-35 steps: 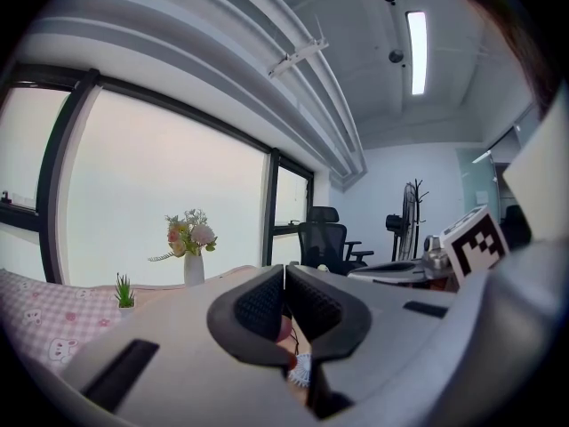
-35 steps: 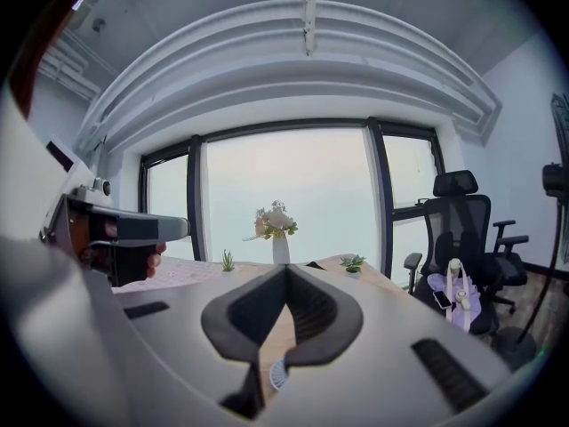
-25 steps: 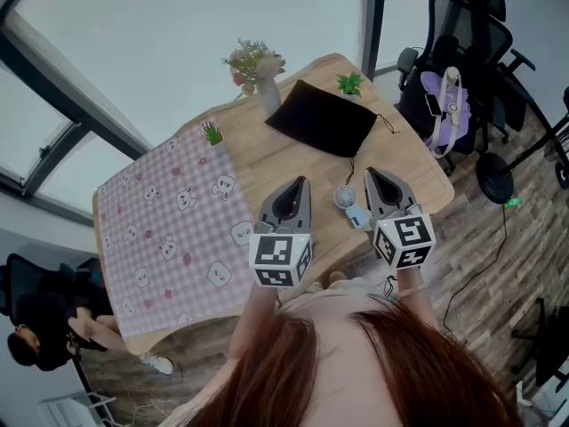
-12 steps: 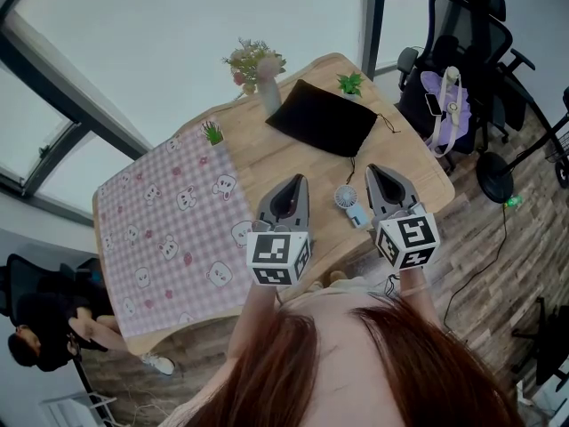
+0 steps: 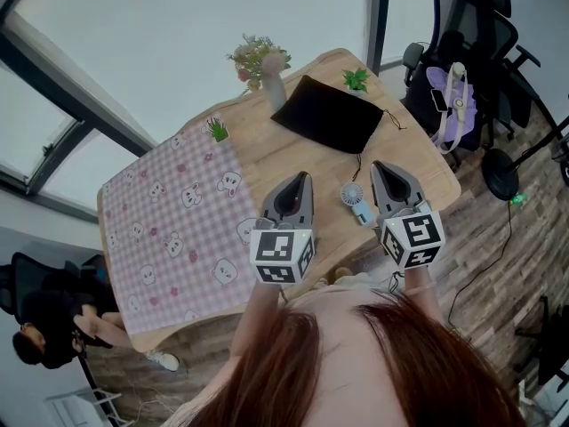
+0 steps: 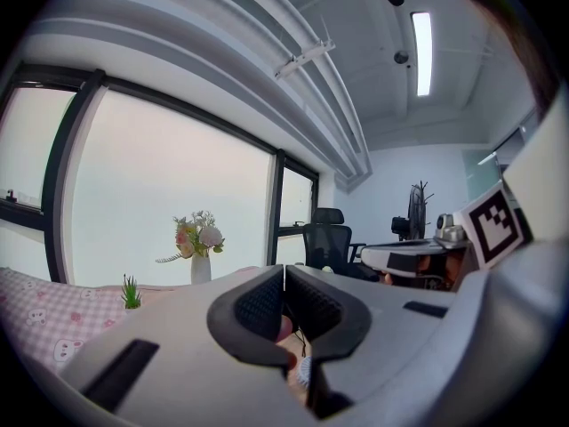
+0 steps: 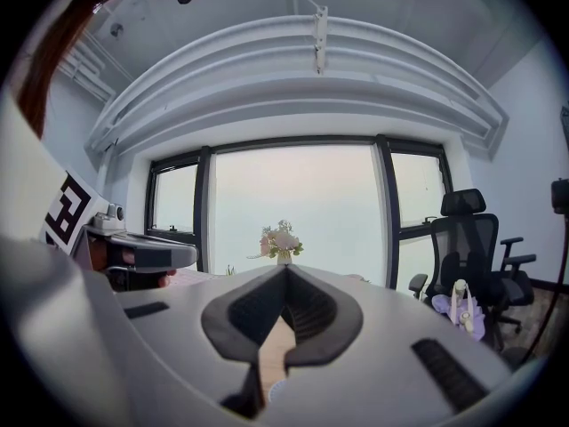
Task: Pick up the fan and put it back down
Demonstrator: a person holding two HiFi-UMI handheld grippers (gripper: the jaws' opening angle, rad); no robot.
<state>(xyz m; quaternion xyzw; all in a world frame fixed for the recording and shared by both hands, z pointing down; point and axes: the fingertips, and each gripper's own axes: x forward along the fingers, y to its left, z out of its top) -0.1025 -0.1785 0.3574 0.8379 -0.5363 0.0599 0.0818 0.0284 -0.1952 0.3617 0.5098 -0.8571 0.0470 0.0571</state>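
A small hand-held fan (image 5: 355,200), pale blue with a round white head, lies on the wooden table (image 5: 267,154) near its front edge, between my two grippers. My left gripper (image 5: 300,179) hovers to the fan's left, jaws shut and empty. My right gripper (image 5: 380,169) hovers just right of the fan, also shut with nothing held. In the left gripper view the jaws (image 6: 284,274) meet at the tips; a bit of the fan (image 6: 303,372) peeks through below. In the right gripper view the jaw tips (image 7: 285,272) touch.
A black pouch (image 5: 329,114) lies behind the fan. A vase of flowers (image 5: 267,74) and two small green plants (image 5: 216,130) (image 5: 356,79) stand near the far edge. A pink checked cloth (image 5: 169,229) covers the table's left. An office chair with a purple bag (image 5: 462,78) stands right.
The whole scene has shifted slightly down and right in the head view; both grippers stay beside the fan, shut, with nothing taken hold of.
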